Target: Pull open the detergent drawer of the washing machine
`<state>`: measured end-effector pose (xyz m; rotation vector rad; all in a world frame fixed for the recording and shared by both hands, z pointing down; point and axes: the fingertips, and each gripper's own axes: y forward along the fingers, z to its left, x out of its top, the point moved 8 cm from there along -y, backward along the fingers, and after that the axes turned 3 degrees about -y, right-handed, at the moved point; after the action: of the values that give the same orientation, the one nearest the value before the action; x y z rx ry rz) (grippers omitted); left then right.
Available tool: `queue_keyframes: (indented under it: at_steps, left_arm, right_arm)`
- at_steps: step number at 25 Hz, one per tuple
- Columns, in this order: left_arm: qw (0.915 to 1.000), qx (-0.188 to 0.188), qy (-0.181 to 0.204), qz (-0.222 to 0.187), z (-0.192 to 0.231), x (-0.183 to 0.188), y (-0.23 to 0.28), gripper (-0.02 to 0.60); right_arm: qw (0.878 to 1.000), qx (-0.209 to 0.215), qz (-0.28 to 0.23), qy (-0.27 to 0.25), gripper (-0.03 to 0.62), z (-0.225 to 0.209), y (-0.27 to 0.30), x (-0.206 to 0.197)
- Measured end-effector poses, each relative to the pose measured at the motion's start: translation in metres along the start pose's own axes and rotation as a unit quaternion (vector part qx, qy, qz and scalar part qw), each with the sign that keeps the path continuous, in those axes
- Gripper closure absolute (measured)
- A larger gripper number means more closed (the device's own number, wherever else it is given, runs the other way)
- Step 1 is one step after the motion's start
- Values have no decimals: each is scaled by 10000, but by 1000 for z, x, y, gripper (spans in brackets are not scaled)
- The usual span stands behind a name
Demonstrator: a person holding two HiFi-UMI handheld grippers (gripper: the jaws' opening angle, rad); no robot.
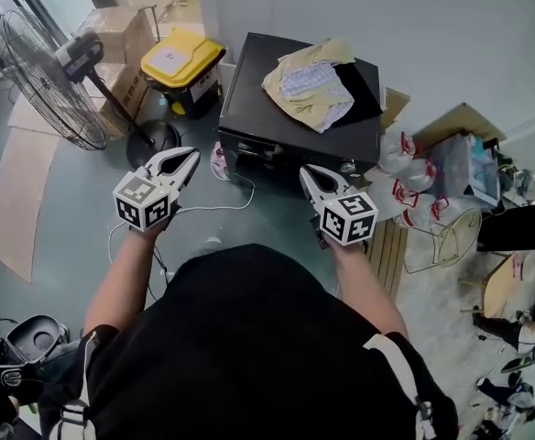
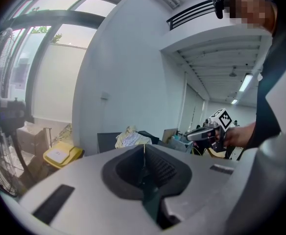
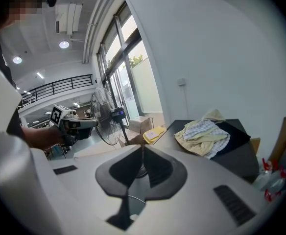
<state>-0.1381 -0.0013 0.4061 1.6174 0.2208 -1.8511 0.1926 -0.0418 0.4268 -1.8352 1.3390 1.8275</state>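
Washing machine (image 1: 290, 108): black, against the wall, long side along it, front face toward the person. Clothes (image 1: 313, 82) heaped on top. Its drawer can't be made out. Left gripper (image 1: 191, 158) and right gripper (image 1: 306, 173): jaws closed, empty, just short of the front edge. Open floor at left up to the fan (image 1: 52, 76); bags (image 1: 414, 191) crowd the right.

Matt dark washer (image 1: 258, 90), soft cloth (image 1: 309, 81), smooth yel. plastic bin (image 1: 201, 55).

Grey floor (image 1: 75, 218), white wall (image 1: 414, 26). Pedestal fan (image 1: 43, 76) stood at left beside cardboard boxes (image 1: 121, 35), yellow bin (image 1: 182, 62). Tall windows (image 3: 128, 67) let in daylight; ceiling lights (image 3: 63, 44) were lit.
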Motion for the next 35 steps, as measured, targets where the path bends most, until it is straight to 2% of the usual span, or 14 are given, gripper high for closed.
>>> queue_keyframes:
  at_steps: [11, 22, 35]
  left_arm:
    - [9999, 13, -54, 94, 18, -8, -1, 566]
    - [9995, -180, -154, 200, 50, -6, 36, 566]
    - [9980, -302, -210, 515, 86, -8, 75, 566]
  right_arm:
    - [9999, -91, 95, 65, 582, -4, 13, -4]
    - [9992, -276, 217, 182, 582, -26, 40, 1]
    - [9976, -364, 378, 443, 582, -52, 78, -5]
